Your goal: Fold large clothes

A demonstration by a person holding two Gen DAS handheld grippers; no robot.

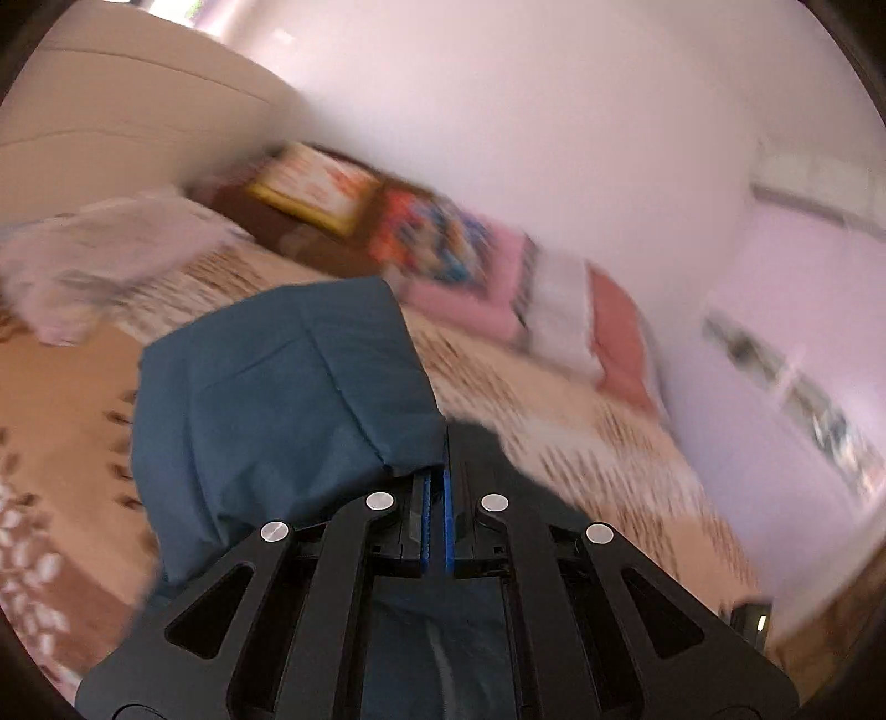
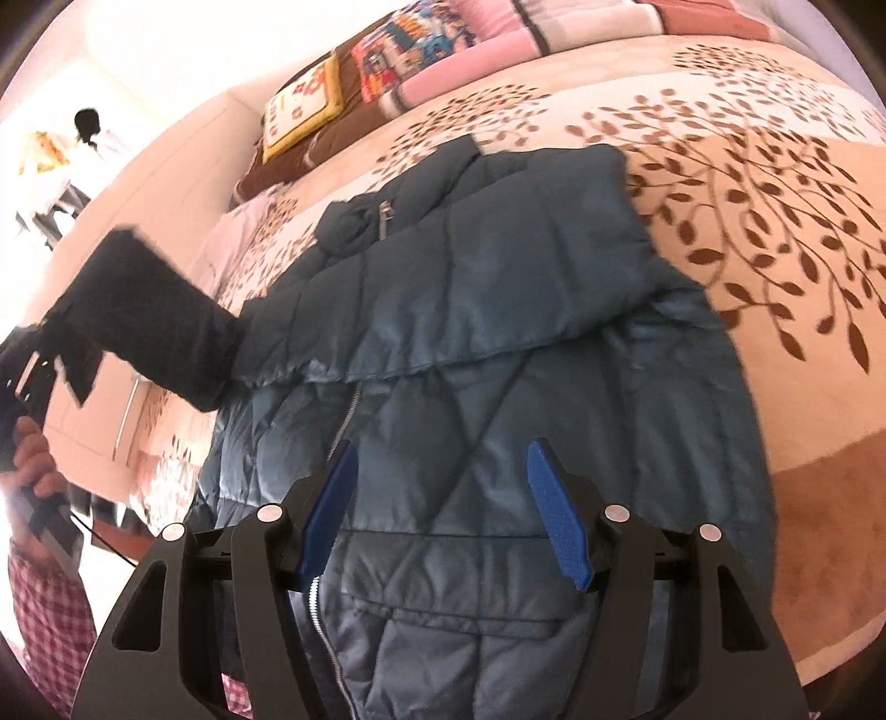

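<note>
A dark teal quilted jacket (image 2: 498, 343) lies front up on the bed, its zipper (image 2: 346, 421) running down the middle and one sleeve (image 2: 487, 288) folded across the chest. My right gripper (image 2: 440, 498) is open and empty, hovering over the jacket's lower front. My left gripper (image 1: 437, 487) is shut on the jacket's other sleeve (image 1: 266, 399) and holds it lifted above the bed. In the right wrist view that sleeve (image 2: 144, 315) sticks out to the left, held up by the left gripper at the frame's left edge.
The bed has a cream bedspread (image 2: 775, 232) with brown leaf print. Pillows and cushions (image 2: 398, 50) lie at the head. A pale crumpled cloth (image 1: 105, 260) lies on the bed to the left. A white wardrobe (image 1: 111, 99) stands beyond.
</note>
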